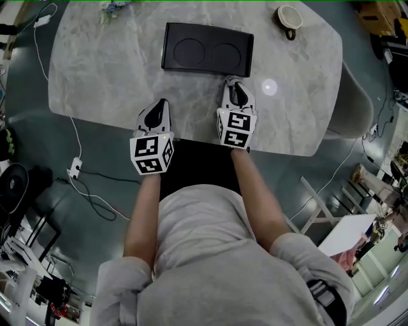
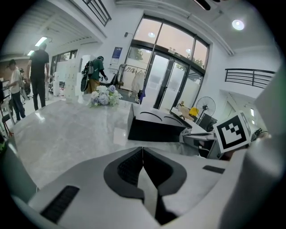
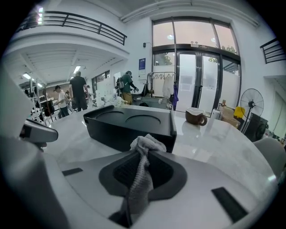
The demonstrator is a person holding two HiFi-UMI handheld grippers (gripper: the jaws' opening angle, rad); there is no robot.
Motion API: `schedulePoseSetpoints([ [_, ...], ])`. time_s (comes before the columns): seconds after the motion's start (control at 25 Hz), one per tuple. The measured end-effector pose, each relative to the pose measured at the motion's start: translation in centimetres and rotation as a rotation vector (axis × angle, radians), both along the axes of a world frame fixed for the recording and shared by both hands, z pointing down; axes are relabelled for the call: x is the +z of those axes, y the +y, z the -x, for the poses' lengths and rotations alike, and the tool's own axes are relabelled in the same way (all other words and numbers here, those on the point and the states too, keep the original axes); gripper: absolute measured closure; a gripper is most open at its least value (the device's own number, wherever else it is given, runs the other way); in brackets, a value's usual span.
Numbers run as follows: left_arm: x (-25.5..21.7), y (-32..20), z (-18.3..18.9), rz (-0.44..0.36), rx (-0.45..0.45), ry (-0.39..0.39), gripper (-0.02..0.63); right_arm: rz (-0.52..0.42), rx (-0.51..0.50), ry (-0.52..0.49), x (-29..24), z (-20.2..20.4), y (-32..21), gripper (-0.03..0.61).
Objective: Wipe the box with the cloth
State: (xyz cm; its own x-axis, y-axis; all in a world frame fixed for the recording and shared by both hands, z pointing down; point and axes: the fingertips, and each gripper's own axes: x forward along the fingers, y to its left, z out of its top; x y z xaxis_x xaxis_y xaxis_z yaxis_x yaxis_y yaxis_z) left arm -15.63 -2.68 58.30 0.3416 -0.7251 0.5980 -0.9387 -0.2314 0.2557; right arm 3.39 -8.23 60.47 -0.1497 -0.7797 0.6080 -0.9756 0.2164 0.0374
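Note:
A flat black box (image 1: 207, 48) with two round recesses in its top lies on the marble table (image 1: 102, 70), far of both grippers. My right gripper (image 1: 234, 86) hovers just short of the box's near right corner, shut on a grey-white knitted cloth (image 3: 143, 147) that bunches out past its tips. In the right gripper view the box (image 3: 129, 123) stands directly ahead of the cloth. My left gripper (image 1: 159, 108) is over the table's near edge, left of the right one, shut with nothing between its pads. From the left gripper view the box (image 2: 156, 127) sits ahead and slightly right.
A brown cup (image 1: 288, 18) stands at the table's far right, and a flower bunch (image 1: 111, 7) at the far left. Cables (image 1: 83, 172) trail over the floor on the left. People stand in the background (image 2: 38, 74). A fan (image 3: 251, 107) is beyond the table.

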Motion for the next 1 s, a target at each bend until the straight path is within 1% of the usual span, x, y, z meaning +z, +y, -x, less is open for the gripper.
schedulePoseSetpoints([
  [0.4, 0.0, -0.3, 4.3, 0.005, -0.052, -0.015, 0.591, 0.038, -0.031, -0.032, 0.5, 4.5, -0.4, 0.523],
  [0.52, 0.0, -0.2, 5.1, 0.003, -0.064, -0.015, 0.591, 0.045, -0.048, -0.037, 0.7, 5.7, -0.5, 0.523],
  [0.68, 0.1, 0.1, 6.5, 0.002, -0.087, -0.014, 0.591, 0.051, -0.083, -0.047, 1.1, 8.2, -0.6, 0.523],
  [1.0, 0.3, 0.8, 9.8, 0.008, -0.165, -0.015, 0.59, 0.056, -0.167, -0.057, 1.0, 12.3, -1.3, 0.523],
])
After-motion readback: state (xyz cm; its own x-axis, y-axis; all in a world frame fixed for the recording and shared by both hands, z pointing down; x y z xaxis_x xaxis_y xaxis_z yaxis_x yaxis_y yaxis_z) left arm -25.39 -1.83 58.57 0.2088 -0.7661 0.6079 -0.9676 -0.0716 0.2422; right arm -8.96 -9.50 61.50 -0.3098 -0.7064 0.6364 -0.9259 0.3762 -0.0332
